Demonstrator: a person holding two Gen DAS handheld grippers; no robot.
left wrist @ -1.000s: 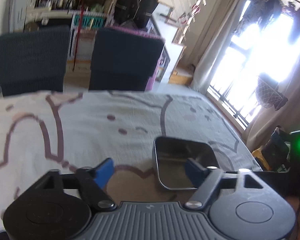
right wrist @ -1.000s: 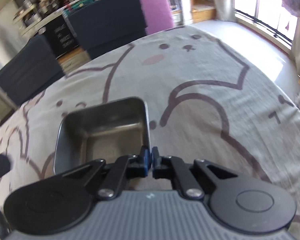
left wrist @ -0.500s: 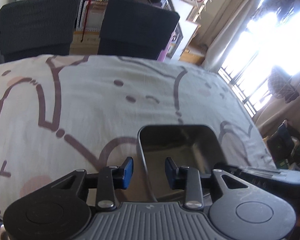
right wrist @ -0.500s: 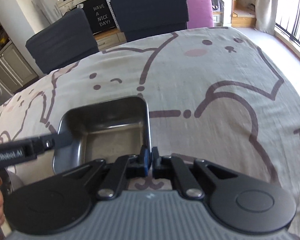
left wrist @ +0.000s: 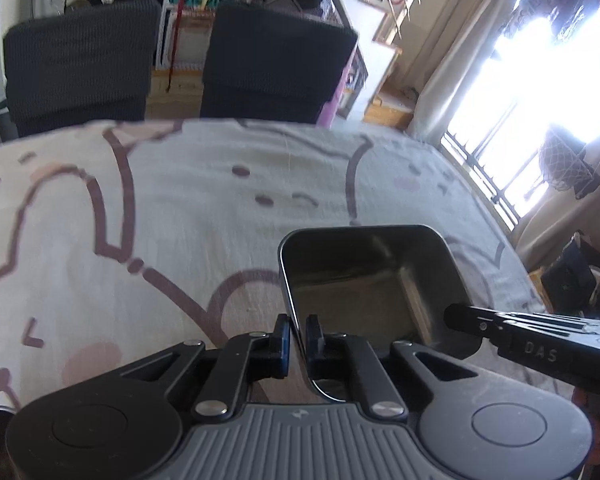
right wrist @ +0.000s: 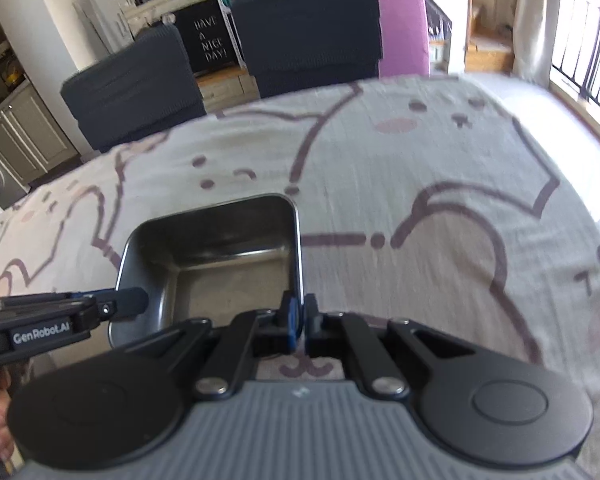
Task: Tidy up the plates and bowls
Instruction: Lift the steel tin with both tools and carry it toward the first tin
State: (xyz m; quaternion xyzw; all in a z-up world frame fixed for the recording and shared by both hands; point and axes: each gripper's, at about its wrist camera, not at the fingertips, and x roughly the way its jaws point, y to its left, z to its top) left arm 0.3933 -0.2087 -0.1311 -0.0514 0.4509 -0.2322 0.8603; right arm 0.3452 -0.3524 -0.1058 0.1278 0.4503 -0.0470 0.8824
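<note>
Both grippers pinch the steel tray [left wrist: 364, 280]: the left gripper [left wrist: 296, 340], its jaws just closed, clamps the left wall, the right gripper [right wrist: 299, 320] the right wall. These thin, slick walls could slip if the hands pull apart or lift unevenly, dropping the tray onto the table [right wrist: 420, 168].

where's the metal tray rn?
The metal tray sits on the cat-print tablecloth at the near edge, both views, pinched between the left gripper on one wall and the right gripper on the opposite wall.

Silver-grey metal tray [right wrist: 220, 248] on a beige tablecloth [right wrist: 420, 184] patterned with brown cartoon outlines.
</note>
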